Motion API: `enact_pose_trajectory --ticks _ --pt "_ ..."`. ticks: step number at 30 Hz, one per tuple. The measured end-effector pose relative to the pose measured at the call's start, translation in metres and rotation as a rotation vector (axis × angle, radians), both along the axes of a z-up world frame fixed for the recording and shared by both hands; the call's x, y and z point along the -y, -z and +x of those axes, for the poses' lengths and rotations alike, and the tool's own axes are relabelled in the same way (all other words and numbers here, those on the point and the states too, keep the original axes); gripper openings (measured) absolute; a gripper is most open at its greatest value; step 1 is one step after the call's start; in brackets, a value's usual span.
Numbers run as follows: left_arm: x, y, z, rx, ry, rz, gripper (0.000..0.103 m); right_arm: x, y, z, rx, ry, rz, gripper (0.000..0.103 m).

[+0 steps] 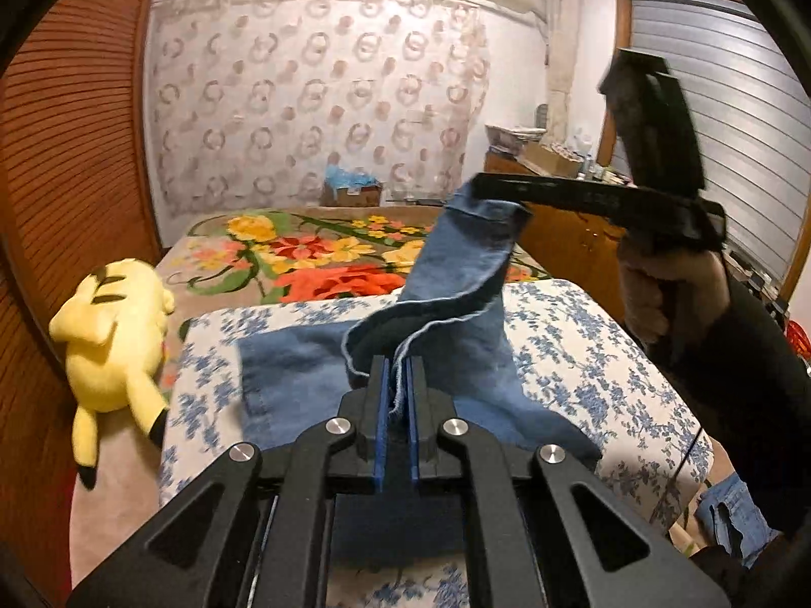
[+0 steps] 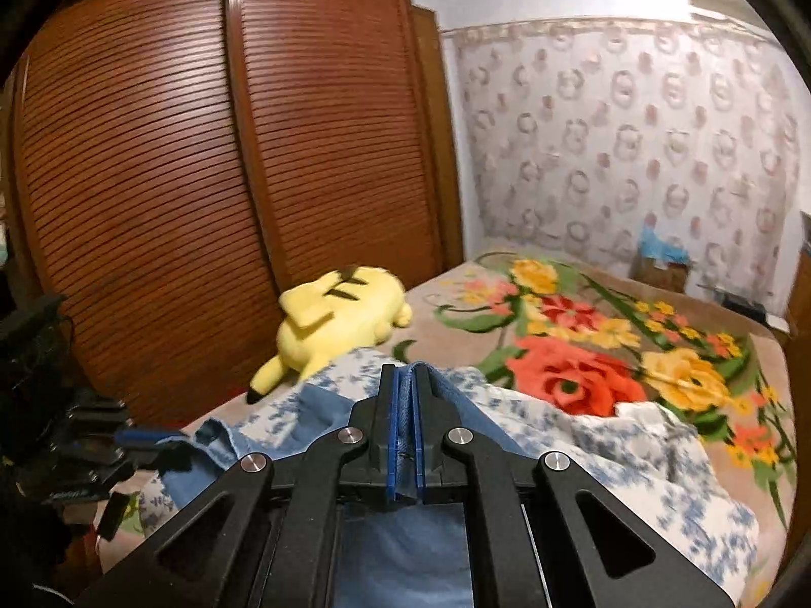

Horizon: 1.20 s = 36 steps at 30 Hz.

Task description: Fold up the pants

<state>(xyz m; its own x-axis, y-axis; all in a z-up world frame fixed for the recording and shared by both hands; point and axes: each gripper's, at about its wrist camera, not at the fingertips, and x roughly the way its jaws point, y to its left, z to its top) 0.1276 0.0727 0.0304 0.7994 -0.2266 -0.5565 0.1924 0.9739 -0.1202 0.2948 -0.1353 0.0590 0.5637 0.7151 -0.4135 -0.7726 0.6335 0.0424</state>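
left tongs (image 1: 399,380) clamped tight, right tongs (image 2: 405,395) clamped tight, a hand (image 1: 659,294) gripping the right handle

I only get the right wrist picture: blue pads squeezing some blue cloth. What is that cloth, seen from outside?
Observer: It is a pair of jeans. The right tongs hold one leg's hem up above the flowered cover.
Visitor: And the other tongs? They are a blur for me.
Observer: The left tongs are shut on a frayed edge of the same jeans, lower down.
Visitor: Who holds the right ones?
Observer: A hand in a dark sleeve grips their handle.
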Motion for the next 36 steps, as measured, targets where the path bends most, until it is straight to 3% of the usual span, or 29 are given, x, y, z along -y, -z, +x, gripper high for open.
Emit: enact_pose_trajectory --ticks 8,23,28,30,32,36 --pt "-0.037 0.048 -0.005 -0.107 -0.104 -0.012 0.007 -0.057 0.025 0.058 -0.055 -0.094 -0.090 0.004" --pt "-0.056 0.102 0.002 -0.240 -0.128 -0.013 0.007 -0.118 0.049 0.100 -0.157 -0.117 -0.192 0.004" --pt "-0.059 0.108 0.006 -0.267 -0.140 -0.011 0.010 -0.117 0.051 0.102 -0.198 -0.123 -0.202 0.019" --pt "-0.058 0.107 0.008 -0.265 -0.140 -0.002 0.010 -0.110 0.045 0.101 -0.207 -0.125 -0.177 0.037" --pt "-0.058 0.106 0.010 -0.262 -0.140 0.004 0.010 -0.102 0.038 0.098 -0.189 -0.106 -0.162 0.046" --pt "-0.056 0.100 0.016 -0.251 -0.160 0.025 0.019 -0.080 0.027 0.087 -0.132 -0.063 -0.154 0.048"
